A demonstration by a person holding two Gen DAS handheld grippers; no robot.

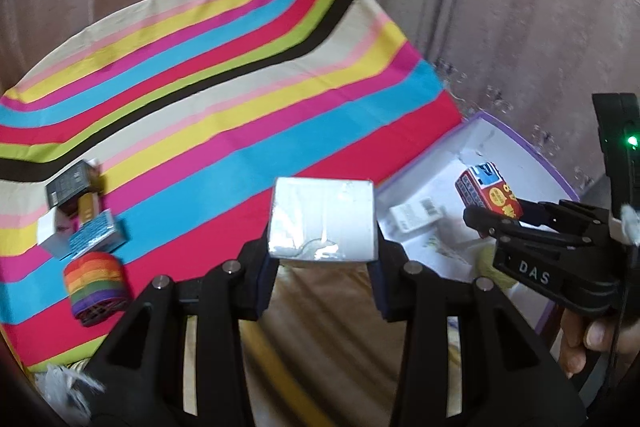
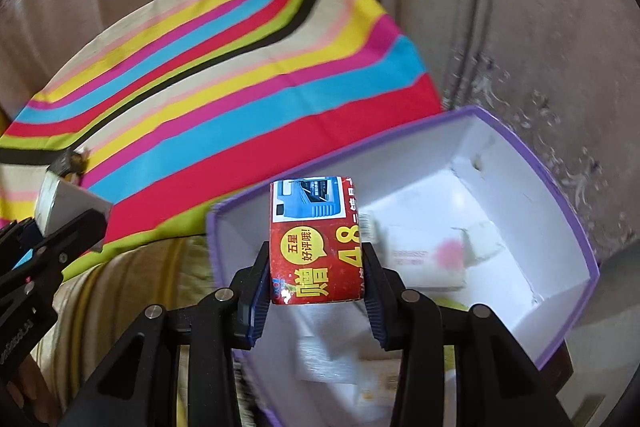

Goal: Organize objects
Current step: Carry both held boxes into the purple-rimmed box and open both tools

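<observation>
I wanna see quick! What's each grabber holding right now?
Left gripper: closed on a silvery white box.
Right gripper: closed on a red printed box, above the purple-edged box.

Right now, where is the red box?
The red box is clamped in the right tongs, held above the near left part of the purple-rimmed bin, beside the striped cloth.
</observation>
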